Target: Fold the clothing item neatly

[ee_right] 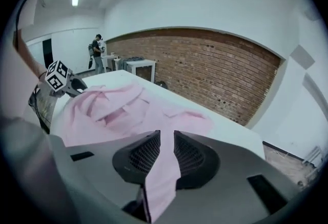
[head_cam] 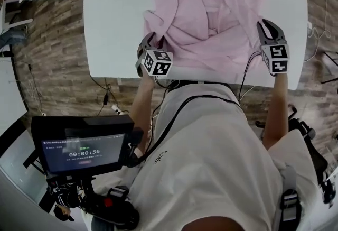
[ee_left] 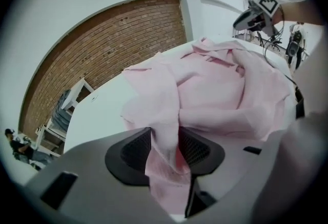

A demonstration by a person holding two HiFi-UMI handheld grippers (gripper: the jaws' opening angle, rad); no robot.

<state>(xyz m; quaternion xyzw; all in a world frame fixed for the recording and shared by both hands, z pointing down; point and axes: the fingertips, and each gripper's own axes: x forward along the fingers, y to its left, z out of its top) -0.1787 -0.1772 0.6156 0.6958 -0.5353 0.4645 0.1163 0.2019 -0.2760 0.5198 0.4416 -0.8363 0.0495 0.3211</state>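
Because the pink shirt (head_cam: 206, 18) is light, limp woven cloth that sags and creases wherever it is unsupported, it probably wants holding at an edge or corner, such as a hem or a shoulder seam, with the two grippers drawing gently apart to flatten the panel. A pinch in mid-panel would likely only drag up a bunch, and thin cloth can slip from a slack pinch. Between the pads of the left gripper (ee_left: 166, 141) a crumpled fold hangs loosely; the jaws stand apart and do not squeeze it, so this side is released. The right gripper (ee_right: 165, 148) is clamped on a narrow flat strip of the shirt's edge, which fills the slit between its pads. Just ahead of both grippers the rest of the shirt lies in a rumpled heap, doubled over itself, on the white table (head_cam: 113, 24), reaching from one gripper to the other and on beyond them. Both grippers tilt forward and down at the table's near edge, each on an outstretched forearm (head_cam: 275, 108). The left one is rolled, so its marker cube (head_cam: 157, 62) sits skewed.
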